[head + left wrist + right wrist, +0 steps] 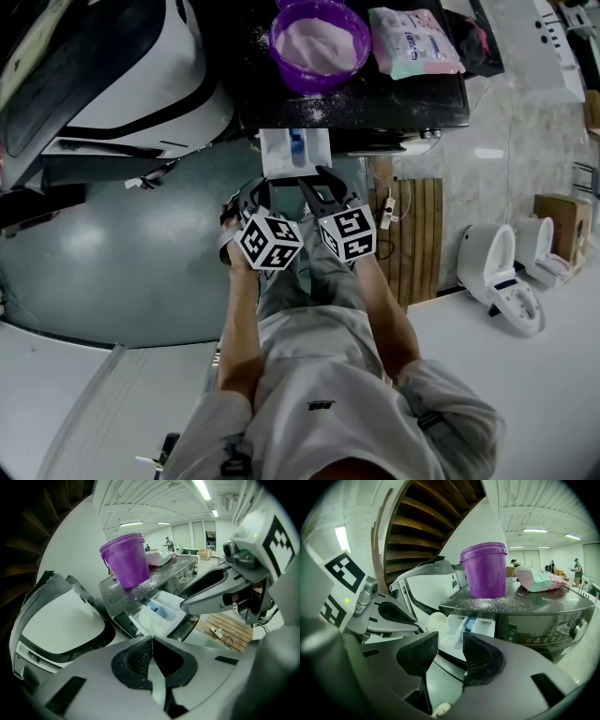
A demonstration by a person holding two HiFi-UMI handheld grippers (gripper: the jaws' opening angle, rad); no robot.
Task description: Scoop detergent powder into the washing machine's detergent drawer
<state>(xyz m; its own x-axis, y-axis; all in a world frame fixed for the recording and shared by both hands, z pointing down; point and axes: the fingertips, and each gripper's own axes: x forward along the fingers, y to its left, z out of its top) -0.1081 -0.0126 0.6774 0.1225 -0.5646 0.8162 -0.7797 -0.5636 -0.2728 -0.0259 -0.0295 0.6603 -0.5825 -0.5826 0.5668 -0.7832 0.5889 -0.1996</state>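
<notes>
The detergent drawer (295,150) stands pulled out from the dark washing machine (403,108). On the machine's top sits a purple bucket (319,42) holding white powder. My left gripper (255,194) is shut on the handle of a white scoop (149,619), whose bowl hangs over the open drawer (164,609). In the left gripper view the pads (138,656) meet on the thin handle. My right gripper (450,644) is open and empty, just in front of the drawer (476,625), with the scoop (436,620) to its left.
Powder is spilled across the machine top (497,603). A pink-green bag (412,42) lies beside the bucket. A white appliance with an open lid (122,75) stands to the left. A wooden slat mat (422,234) and white toilets (497,272) are to the right.
</notes>
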